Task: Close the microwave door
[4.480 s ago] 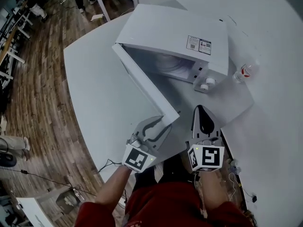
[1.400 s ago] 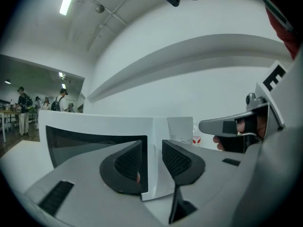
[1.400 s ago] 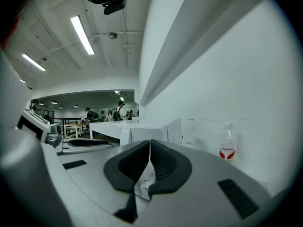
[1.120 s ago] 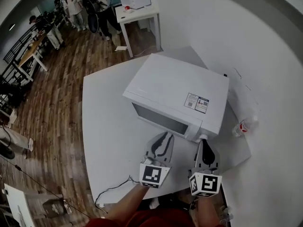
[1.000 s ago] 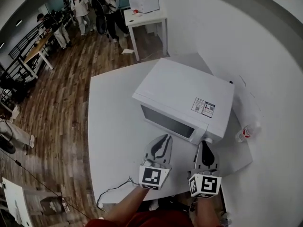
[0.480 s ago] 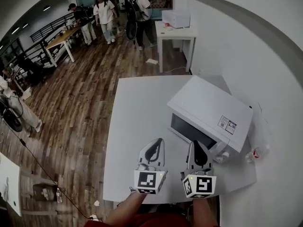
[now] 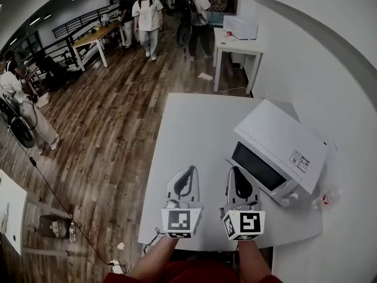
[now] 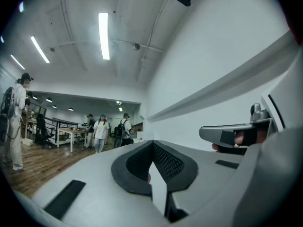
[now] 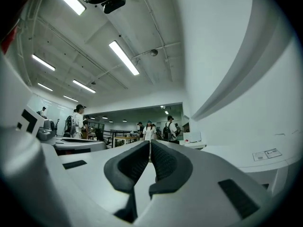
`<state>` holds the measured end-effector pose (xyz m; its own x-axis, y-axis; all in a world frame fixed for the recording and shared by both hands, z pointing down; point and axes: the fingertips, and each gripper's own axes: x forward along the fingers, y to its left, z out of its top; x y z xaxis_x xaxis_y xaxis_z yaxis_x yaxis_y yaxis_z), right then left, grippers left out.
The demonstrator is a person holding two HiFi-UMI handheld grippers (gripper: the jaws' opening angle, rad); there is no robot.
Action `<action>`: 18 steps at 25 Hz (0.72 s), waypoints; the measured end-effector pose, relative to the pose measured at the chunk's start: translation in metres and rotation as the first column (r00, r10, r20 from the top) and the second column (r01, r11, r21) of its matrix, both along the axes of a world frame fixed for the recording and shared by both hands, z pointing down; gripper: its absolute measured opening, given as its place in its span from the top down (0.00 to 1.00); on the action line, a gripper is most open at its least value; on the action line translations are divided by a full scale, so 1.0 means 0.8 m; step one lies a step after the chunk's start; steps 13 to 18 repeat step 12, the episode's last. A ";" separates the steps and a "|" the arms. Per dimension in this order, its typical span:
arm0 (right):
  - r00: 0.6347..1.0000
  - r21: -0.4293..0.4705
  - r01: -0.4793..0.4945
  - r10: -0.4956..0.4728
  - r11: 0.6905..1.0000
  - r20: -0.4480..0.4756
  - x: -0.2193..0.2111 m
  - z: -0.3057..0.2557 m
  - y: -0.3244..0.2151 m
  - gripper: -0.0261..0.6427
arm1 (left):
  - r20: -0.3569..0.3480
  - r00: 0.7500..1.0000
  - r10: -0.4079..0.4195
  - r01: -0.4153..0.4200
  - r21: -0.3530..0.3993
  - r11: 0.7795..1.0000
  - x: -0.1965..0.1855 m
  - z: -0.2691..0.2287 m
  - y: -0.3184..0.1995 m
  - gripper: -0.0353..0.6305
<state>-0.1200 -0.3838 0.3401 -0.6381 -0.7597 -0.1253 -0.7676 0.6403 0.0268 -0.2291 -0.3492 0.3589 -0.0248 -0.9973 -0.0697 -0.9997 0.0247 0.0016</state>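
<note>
The microwave (image 7: 283,140) sits on the white table (image 7: 188,128) with its door (image 7: 259,167) shut. The left claw (image 7: 188,170) and right claw (image 7: 234,171) are both squeezed tight, holding nothing.

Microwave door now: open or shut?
Shut: the door lies flush with the front of the microwave, no cavity showing.

The microwave (image 7: 277,143) stands on the white table (image 7: 188,134), its door (image 7: 259,167) closed. The left gripper (image 7: 189,168) and right gripper (image 7: 234,170) are side by side near the door, clear of it, each with jaws together. A bottle (image 7: 326,198) lies beside the microwave.
</note>
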 end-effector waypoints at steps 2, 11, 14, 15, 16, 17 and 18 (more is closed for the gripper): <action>1.000 0.000 0.010 -0.010 1.000 -0.006 -0.014 -0.004 0.005 0.93 | -0.005 1.000 -0.015 0.015 -0.002 1.000 -0.016 -0.001 0.007 0.91; 0.999 -0.001 0.021 -0.021 1.000 -0.025 -0.051 -0.002 0.025 0.93 | -0.007 1.000 -0.025 0.025 0.002 1.000 -0.051 -0.004 0.030 0.91; 0.999 -0.001 0.021 -0.021 1.000 -0.026 -0.053 -0.002 0.026 0.93 | -0.007 1.000 -0.026 0.026 0.004 1.000 -0.054 -0.003 0.032 0.91; 0.999 -0.001 0.021 -0.021 1.000 -0.026 -0.053 -0.002 0.026 0.93 | -0.007 1.000 -0.026 0.026 0.004 1.000 -0.054 -0.003 0.032 0.91; 0.999 -0.001 0.021 -0.021 1.000 -0.026 -0.053 -0.002 0.026 0.93 | -0.007 1.000 -0.026 0.026 0.004 1.000 -0.054 -0.003 0.032 0.91; 0.999 -0.001 0.021 -0.021 1.000 -0.026 -0.053 -0.002 0.026 0.93 | -0.007 1.000 -0.026 0.026 0.004 1.000 -0.054 -0.003 0.032 0.91; 0.999 -0.001 0.021 -0.021 1.000 -0.026 -0.053 -0.002 0.026 0.93 | -0.007 1.000 -0.026 0.026 0.004 1.000 -0.054 -0.003 0.032 0.91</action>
